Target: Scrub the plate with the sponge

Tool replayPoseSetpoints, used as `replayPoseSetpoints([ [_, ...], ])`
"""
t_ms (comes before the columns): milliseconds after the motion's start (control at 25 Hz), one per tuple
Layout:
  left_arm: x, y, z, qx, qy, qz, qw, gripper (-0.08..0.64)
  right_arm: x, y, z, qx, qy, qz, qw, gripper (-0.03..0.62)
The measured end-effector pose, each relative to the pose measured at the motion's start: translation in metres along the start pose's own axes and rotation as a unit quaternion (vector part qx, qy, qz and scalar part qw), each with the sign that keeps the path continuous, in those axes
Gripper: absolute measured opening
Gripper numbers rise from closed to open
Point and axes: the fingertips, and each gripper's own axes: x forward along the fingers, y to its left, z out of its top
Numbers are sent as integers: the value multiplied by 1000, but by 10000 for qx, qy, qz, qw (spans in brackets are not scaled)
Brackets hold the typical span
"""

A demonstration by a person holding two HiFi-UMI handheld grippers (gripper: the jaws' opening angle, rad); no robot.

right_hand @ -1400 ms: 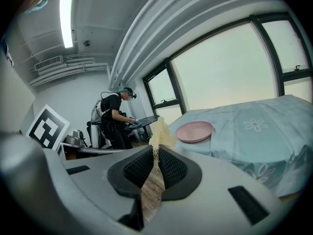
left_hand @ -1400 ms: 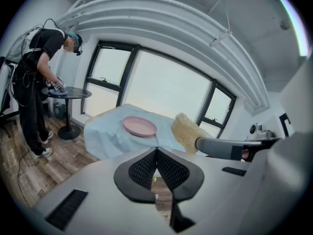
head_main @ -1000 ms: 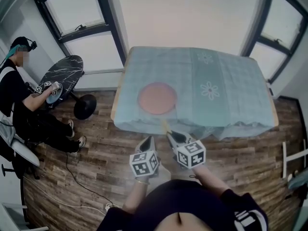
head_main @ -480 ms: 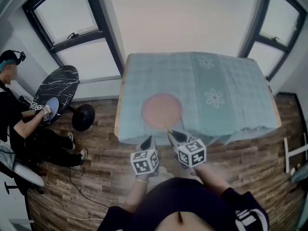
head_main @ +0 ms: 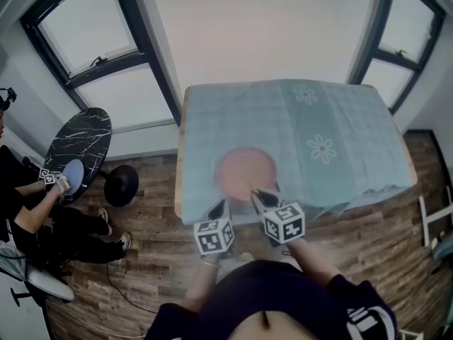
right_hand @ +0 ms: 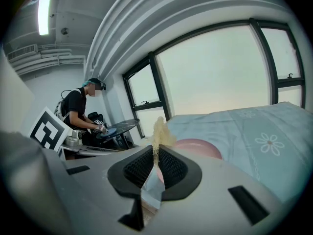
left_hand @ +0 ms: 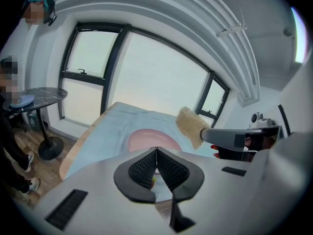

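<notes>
A round pink plate (head_main: 245, 173) lies on the light blue cloth of the table (head_main: 340, 119), near its front edge. My right gripper (head_main: 256, 193) is shut on a thin yellow sponge (right_hand: 159, 130), whose tip sits at the plate's near rim. In the right gripper view the plate (right_hand: 200, 147) lies just beyond the right gripper (right_hand: 156, 151). My left gripper (head_main: 220, 206) hovers at the table's front edge, left of the plate, shut with nothing in it. The left gripper view shows the left gripper (left_hand: 156, 151) closed, the plate (left_hand: 146, 138) ahead and the sponge (left_hand: 191, 125) to the right.
A person (head_main: 21, 204) sits at the far left beside a round black table (head_main: 79, 147), working on a blue plate (head_main: 71, 170) with their own grippers. Wooden floor surrounds the table. Tall windows (head_main: 92, 34) stand behind it.
The view has drawn nearer to the table. Both grippers have advanced from above the floor to the table's front edge, bringing the sponge up to the plate's near rim.
</notes>
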Motion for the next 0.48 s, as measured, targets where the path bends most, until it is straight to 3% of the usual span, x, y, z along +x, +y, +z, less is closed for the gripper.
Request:
replayPoseSetpoints([
  [360,33,23,2,42,209,-94,9997,11,35,-17,-8,-267,341,-352,9984,37],
  [480,45,26,0,-10,248,-287,9993,12,45,-26,-8,-374,435,-433,9974,37],
])
